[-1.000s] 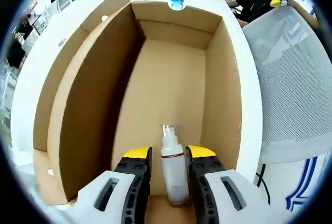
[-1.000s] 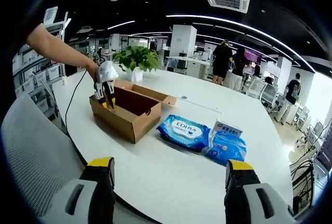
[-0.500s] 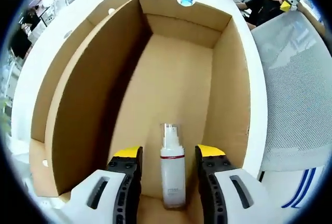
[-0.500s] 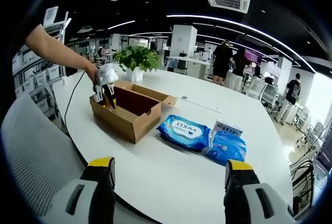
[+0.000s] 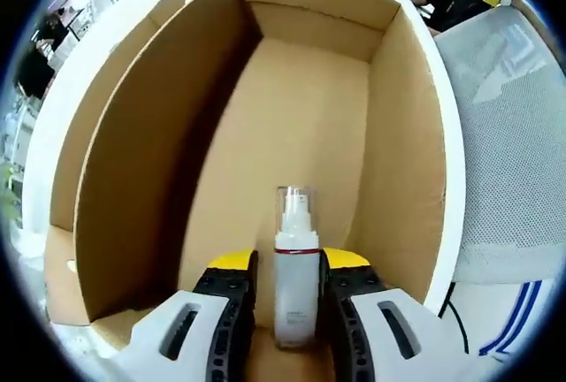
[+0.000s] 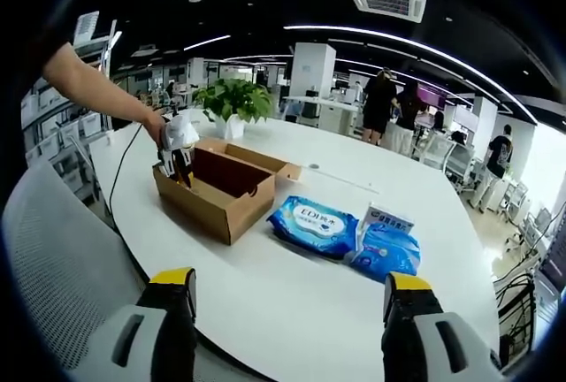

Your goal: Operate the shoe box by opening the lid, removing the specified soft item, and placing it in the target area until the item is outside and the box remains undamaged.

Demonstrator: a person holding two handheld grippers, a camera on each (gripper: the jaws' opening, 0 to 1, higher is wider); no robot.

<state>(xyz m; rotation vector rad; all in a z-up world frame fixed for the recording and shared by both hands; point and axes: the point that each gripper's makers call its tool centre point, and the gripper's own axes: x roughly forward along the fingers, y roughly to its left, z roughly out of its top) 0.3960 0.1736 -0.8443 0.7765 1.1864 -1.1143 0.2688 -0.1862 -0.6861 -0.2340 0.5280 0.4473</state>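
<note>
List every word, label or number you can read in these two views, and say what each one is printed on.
"EDI": large letters on the flat blue wipes pack; the smaller characters beside them are too blurred to read.
Print on the second blue pack: too small to read.
Label on the spray bottle between the left gripper jaws: blurred, unreadable.
Shoe box: no print visible.

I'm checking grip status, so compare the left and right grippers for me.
The left gripper reaches into the open shoe box, jaws closed against a white spray bottle. The right gripper hangs above the white table, jaws wide apart and empty. Both have yellow-tipped black jaws.
</note>
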